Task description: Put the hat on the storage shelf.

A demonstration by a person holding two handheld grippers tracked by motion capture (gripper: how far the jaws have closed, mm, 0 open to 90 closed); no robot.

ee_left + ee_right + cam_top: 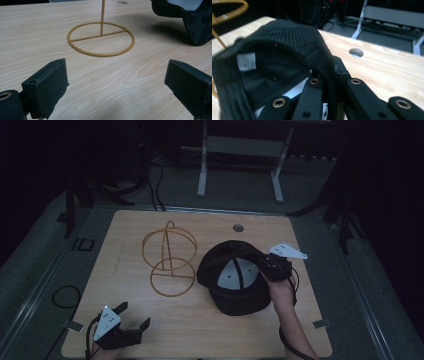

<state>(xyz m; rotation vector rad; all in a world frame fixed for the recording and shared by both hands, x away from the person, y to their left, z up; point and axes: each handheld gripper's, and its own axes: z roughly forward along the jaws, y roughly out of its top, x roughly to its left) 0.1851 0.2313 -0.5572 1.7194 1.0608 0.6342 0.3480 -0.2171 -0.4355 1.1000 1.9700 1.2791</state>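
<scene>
Cap (235, 285) first: it lies crown-down, opening up, right of centre in the high view, on the wooden table (130, 320). Your right gripper (274, 266) is clamped on its rim at the cap's right side; in the right gripper view the knitted black edge (322, 62) runs between the closed jaws, with the white lining and a small label (246, 61) showing inside.

Expect the cap to be light and soft. The mesh fabric will fold and sag from a single pinch, so the free side will likely droop once you lift it. The brim, toward the bottom of the high view, looks like the stiffest part and is probably the better place to grip if you want the shape to hold. The rim band where you have it now is thick enough that it should not slip.

Your left gripper (131, 319) sits in the lower left of the high view with its jaws spread wide and nothing between them. In the left gripper view they face the round base of the gold wire stand (101, 38), which stands left of the cap, close beside it.
</scene>
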